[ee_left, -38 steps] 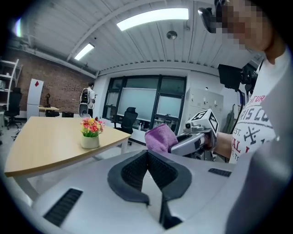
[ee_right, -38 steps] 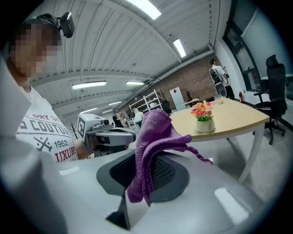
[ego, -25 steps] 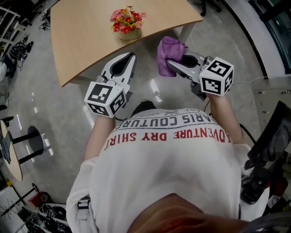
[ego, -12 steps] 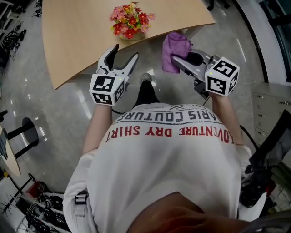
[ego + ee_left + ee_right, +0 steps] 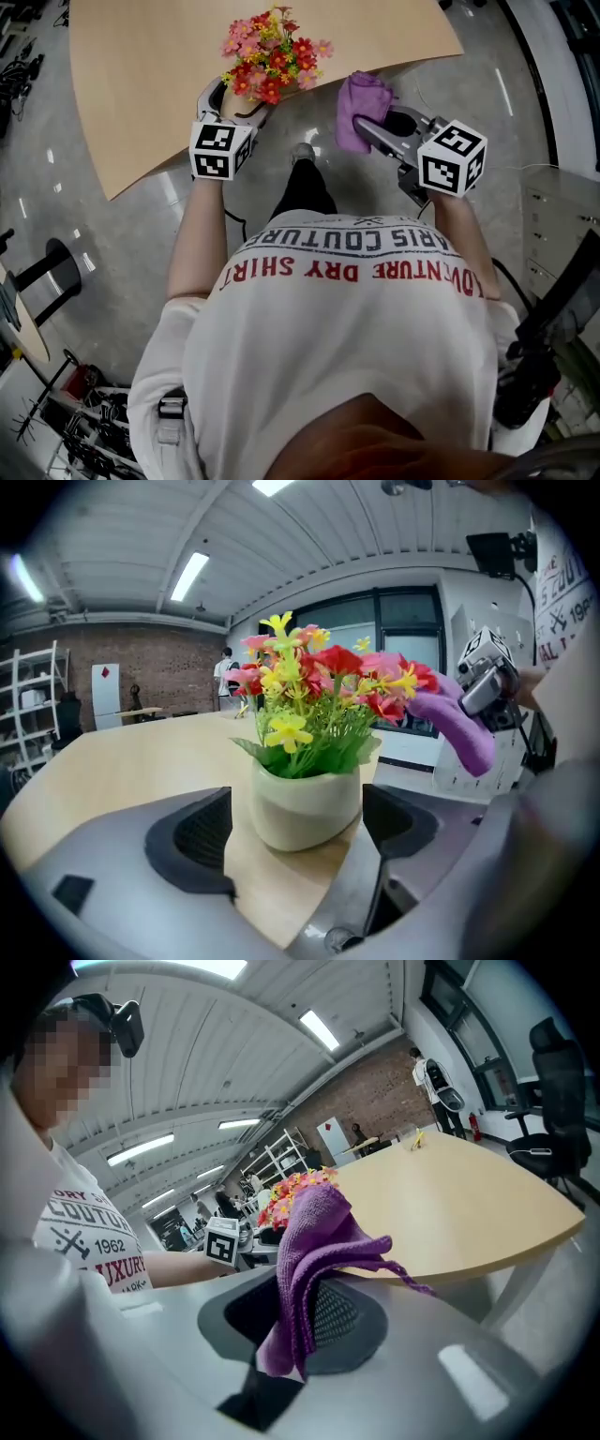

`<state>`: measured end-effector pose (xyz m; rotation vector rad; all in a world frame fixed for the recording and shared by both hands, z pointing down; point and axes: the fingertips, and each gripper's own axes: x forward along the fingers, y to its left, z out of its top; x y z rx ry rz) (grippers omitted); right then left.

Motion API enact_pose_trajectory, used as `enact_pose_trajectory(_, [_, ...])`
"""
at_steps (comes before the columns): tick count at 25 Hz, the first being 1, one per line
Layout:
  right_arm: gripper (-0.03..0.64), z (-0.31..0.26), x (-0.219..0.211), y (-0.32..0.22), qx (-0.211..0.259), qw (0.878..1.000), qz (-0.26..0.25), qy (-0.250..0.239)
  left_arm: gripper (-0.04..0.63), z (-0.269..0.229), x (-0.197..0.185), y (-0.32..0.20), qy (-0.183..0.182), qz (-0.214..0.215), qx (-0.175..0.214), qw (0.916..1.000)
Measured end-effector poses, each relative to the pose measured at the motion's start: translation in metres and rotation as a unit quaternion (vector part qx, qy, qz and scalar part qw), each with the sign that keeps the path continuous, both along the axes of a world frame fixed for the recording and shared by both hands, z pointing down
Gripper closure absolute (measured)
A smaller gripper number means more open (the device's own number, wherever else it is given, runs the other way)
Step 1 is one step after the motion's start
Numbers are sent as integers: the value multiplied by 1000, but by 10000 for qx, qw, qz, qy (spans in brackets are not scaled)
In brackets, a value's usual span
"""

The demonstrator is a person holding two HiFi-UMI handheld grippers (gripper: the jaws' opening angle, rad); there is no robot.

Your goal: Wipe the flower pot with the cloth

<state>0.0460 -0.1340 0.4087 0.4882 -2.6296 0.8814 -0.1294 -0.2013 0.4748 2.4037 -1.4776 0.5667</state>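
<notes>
A pale green flower pot (image 5: 305,803) with red, pink and yellow flowers (image 5: 272,61) stands near the front edge of the wooden table (image 5: 141,56). My left gripper (image 5: 232,105) reaches in at the table's edge. Its jaws have just been opening and now stand open, one pad on each side of the pot with a gap to it. In the head view the flowers hide the pot. My right gripper (image 5: 367,129) hovers off the table edge to the right, shut on a bunched purple cloth (image 5: 314,1251) that hangs from its pads.
The table's curved front edge runs just below the pot. My shoe (image 5: 302,153) is on the shiny grey floor between the grippers. A small round table and a black stool (image 5: 28,281) stand at the left, dark equipment (image 5: 553,309) at the right.
My left gripper has moved forward to the table edge and opened from shut, and the pot now sits between its jaws. The right gripper moved forward a little, cloth still held.
</notes>
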Motion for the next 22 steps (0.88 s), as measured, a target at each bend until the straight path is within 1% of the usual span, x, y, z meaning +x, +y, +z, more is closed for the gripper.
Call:
enact_pose_trajectory(2, [561,11,3,-4,-67,10000,22,-9,175,5,8,-7,-56,224,158,9996])
enact_pose_trajectory(4, [561,20,4,-3,-131,9999,68,-48,175,9,15,-8,-22,349,227,9991])
enact_pose_trajectory(7, [561,29,0,-2,-186,9997,93,-86,175,9,19,-11,43,410,290,9987])
enact_pose_trajectory(11, [561,26,-15,-25,-292,9995,71,-84,176,1,14,-32,177,535,283,9980])
enact_pose_trajectory(15, [561,32,-19,-31,-394,9990,145,-126,176,2,14,-33,254,614,272,9974])
enact_pose_trajectory(20, [561,44,-26,-59,-693,9946,535,-554,178,4,16,-36,256,634,278,9973])
enact_pose_trajectory(22, [561,42,-33,-75,-732,9925,637,-738,179,3,15,-36,263,647,279,9972])
